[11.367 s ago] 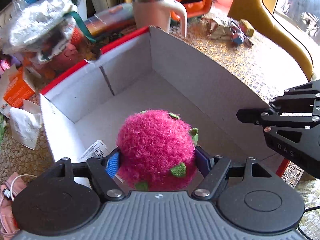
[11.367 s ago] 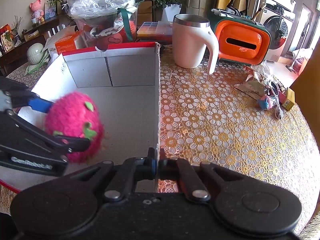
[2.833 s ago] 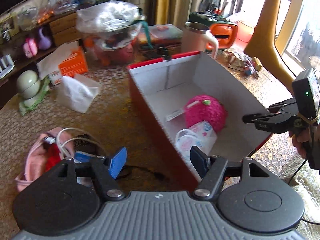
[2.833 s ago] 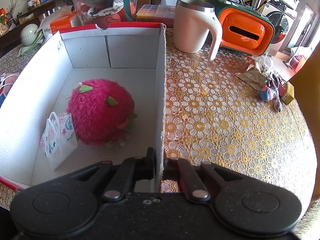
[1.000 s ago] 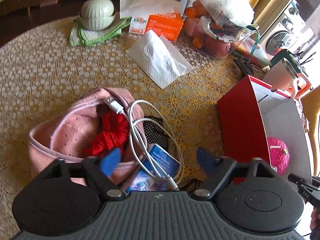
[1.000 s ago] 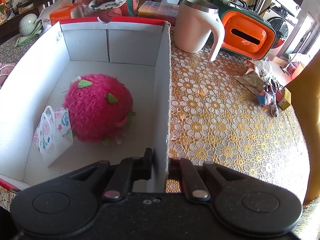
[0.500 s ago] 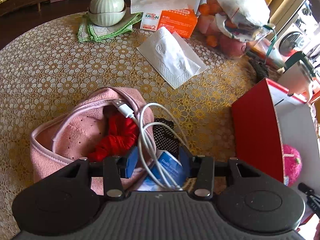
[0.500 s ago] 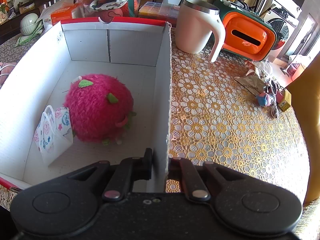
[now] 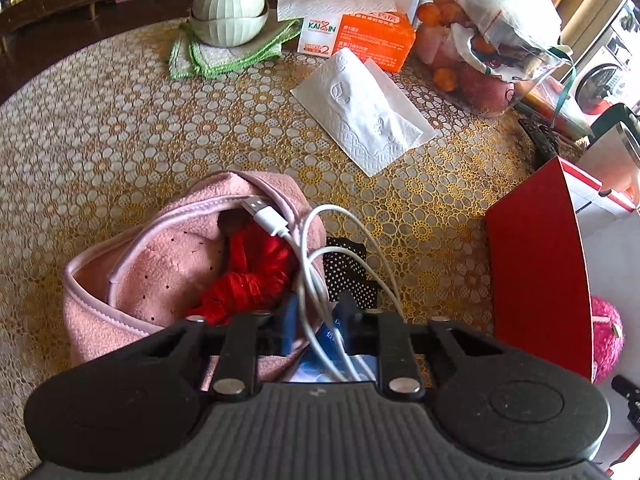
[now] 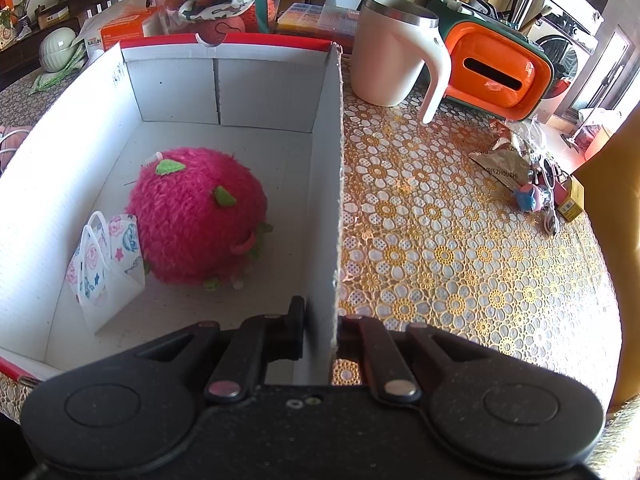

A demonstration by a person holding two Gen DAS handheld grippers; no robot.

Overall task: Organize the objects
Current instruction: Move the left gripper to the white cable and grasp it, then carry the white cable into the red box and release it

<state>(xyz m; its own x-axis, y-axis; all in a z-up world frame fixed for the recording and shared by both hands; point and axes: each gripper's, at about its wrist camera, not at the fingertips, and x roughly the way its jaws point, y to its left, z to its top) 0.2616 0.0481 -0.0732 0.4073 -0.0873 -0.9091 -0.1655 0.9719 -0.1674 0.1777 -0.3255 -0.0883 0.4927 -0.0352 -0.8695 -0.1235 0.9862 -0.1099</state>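
My left gripper [image 9: 314, 322] is shut on the white USB cable [image 9: 308, 256], which loops over a pink pouch [image 9: 160, 264] with a red scrunchie [image 9: 248, 276] in it, a black dotted item [image 9: 348, 272] and a blue packet [image 9: 324, 360]. My right gripper [image 10: 320, 332] is shut on the right wall of the red-and-white cardboard box [image 10: 328, 160]. The box holds a fuzzy pink plush ball [image 10: 196, 216] and a patterned face mask [image 10: 104, 264]. The box's red side [image 9: 536, 272] and the plush [image 9: 606, 340] show at the right of the left wrist view.
A folded tissue [image 9: 360, 112], an orange box [image 9: 372, 36], a green bowl on a cloth [image 9: 228, 8] and a bag of fruit [image 9: 488, 36] lie beyond the pouch. A white mug [image 10: 392, 52], an orange case [image 10: 496, 68] and small trinkets [image 10: 528, 184] stand right of the box.
My left gripper has closed from wide open onto the white cable and moved slightly closer to the pouch. My right gripper has stayed clamped on the box wall.
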